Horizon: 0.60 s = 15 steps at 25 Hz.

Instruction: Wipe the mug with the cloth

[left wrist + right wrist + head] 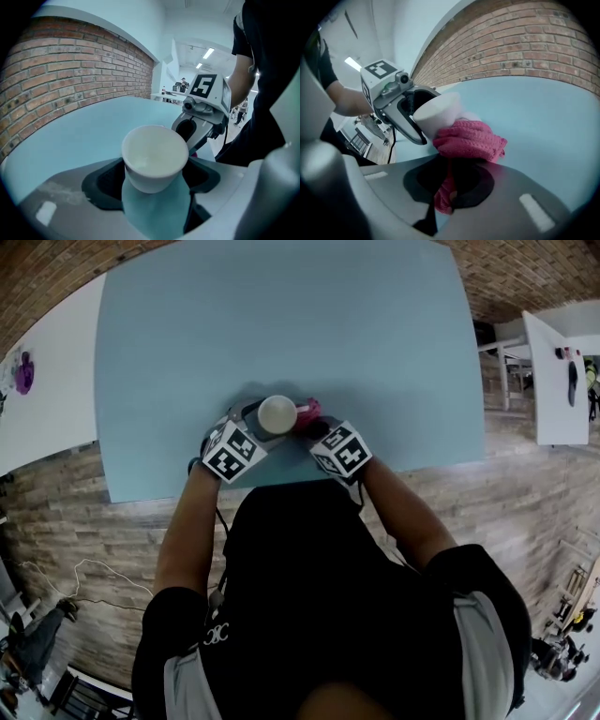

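A white mug is held above the near edge of the light blue table, mouth up. My left gripper is shut on the mug, whose empty inside faces the left gripper view. My right gripper is shut on a pink knitted cloth, which presses against the side of the mug. In the head view the cloth shows as a pink patch right of the mug. The two grippers stand close together, facing each other.
The table spans most of the head view; its near edge runs just under the grippers. A brick wall lies beyond the table. White panels stand on the wooden floor to the right.
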Available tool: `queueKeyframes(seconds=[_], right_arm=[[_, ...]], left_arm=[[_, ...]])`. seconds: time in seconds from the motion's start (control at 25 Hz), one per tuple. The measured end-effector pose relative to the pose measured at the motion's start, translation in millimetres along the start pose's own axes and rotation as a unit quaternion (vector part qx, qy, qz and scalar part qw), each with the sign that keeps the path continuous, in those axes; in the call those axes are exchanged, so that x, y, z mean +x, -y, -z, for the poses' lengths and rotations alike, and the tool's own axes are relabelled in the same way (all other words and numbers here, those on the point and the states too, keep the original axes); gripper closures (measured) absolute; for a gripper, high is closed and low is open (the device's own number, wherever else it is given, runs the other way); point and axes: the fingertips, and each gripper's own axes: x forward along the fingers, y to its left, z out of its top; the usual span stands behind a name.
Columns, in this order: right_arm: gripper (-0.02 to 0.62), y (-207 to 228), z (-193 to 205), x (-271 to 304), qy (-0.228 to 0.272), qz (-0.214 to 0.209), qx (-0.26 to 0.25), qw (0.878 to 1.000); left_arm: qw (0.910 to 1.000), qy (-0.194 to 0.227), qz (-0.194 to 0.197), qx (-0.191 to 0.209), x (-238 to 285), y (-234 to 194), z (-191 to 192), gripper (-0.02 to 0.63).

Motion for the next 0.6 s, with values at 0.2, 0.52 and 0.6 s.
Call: queueKeyframes(seconds=[0.2,0.52,0.6], right_arm=[[0.558,11,-4,-7,0.027,-0.026,0.117,0.992],[0.558,45,3,-27,0.076,-0.031,0.288,0.954],[0.558,57,4,-31,0.077,-0.013,0.301,0.951]], left_arm=[[0.9999,-0.01,0.008,0.006,2,-2,-2,0.209],[0.9998,-0.015,0.012,0.011,3,-1,-3,0.209],[0.9996,-0.018,0.015,0.014,3,1,-3,0.209]])
